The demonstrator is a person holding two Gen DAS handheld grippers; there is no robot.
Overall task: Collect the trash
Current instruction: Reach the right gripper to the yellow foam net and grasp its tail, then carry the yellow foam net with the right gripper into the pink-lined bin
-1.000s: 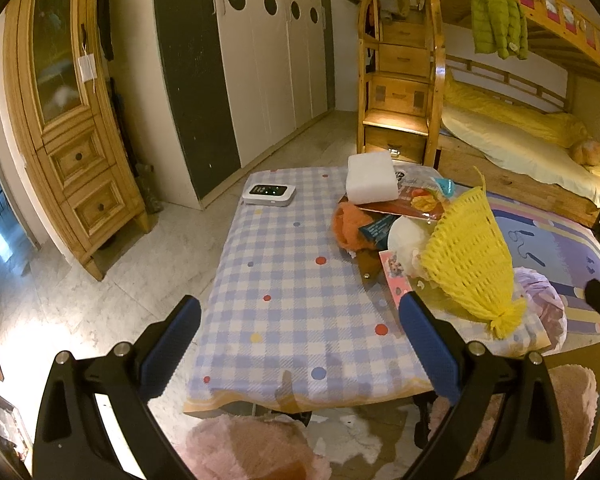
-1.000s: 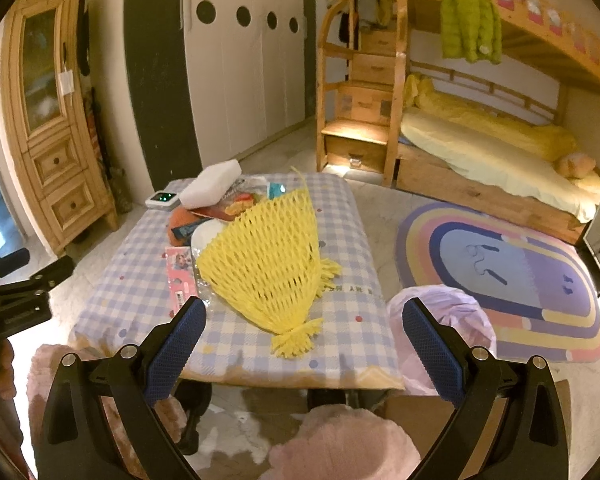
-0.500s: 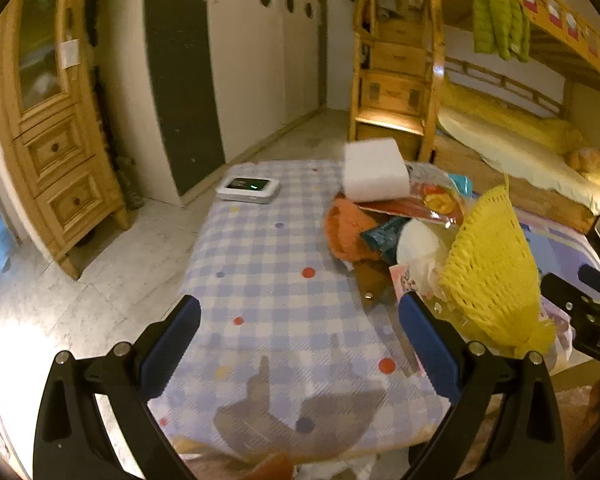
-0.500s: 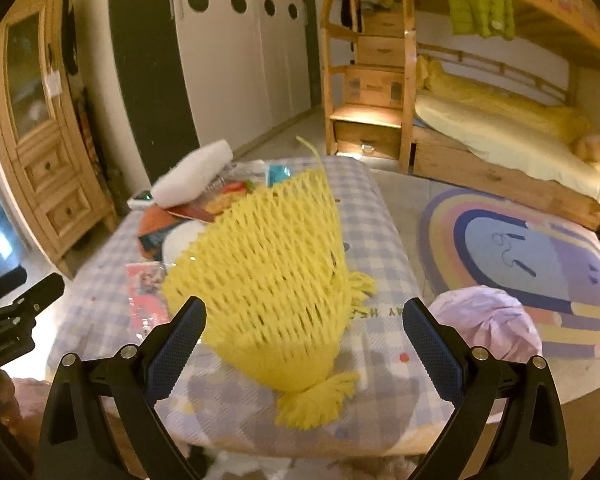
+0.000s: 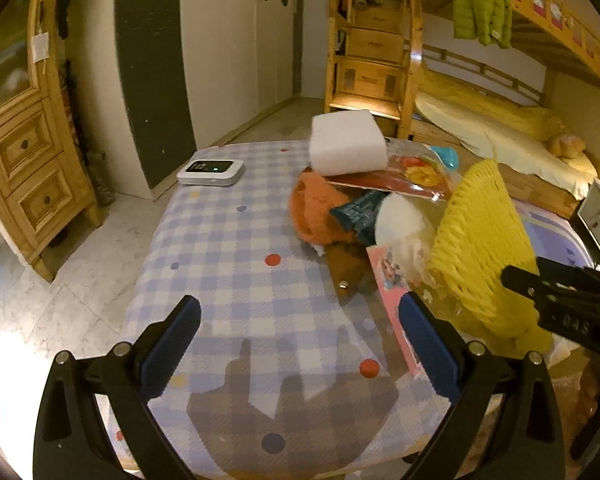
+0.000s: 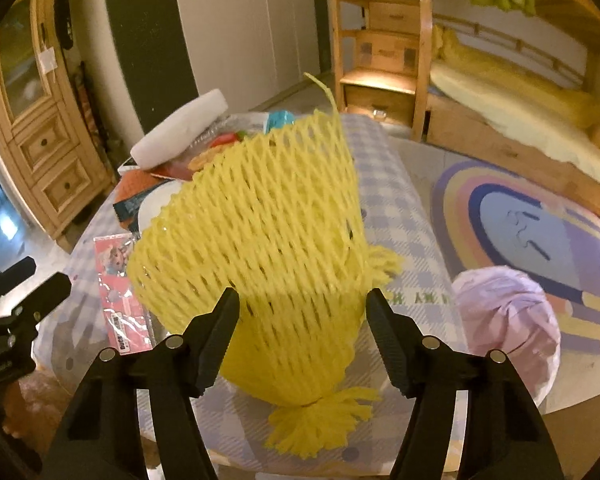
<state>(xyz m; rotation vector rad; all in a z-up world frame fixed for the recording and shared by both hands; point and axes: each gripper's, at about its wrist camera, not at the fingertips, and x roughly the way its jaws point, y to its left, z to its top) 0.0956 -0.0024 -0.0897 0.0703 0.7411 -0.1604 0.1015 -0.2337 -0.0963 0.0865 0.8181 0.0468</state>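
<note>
A yellow foam net sleeve [image 6: 260, 220] lies on the checked tablecloth [image 5: 228, 240], its tasselled end toward me. My right gripper [image 6: 302, 300] straddles the lower part of the net. Its jaws are closing, with the net between them, and I see no squeeze on the net. My left gripper [image 5: 300, 312] hangs open over bare cloth with nothing between its fingers. To its right lies a heap: a white foam block [image 5: 346, 142], a colourful snack wrapper [image 5: 400, 176], an orange fuzzy piece [image 5: 312, 208], a dark teal packet [image 5: 356, 212] and a pink card [image 5: 392, 276].
A white electronic device [image 5: 212, 172] sits at the table's far left corner. A bin with a lilac bag [image 6: 508, 312] stands on the floor right of the table, beside a rainbow rug [image 6: 540, 232]. A wooden cabinet [image 5: 24, 148] and a bunk bed [image 5: 500, 128] flank the room.
Both grippers have come down and forward toward the table. The right gripper's jaws have narrowed from wide open and now stand on either side of the yellow net.
</note>
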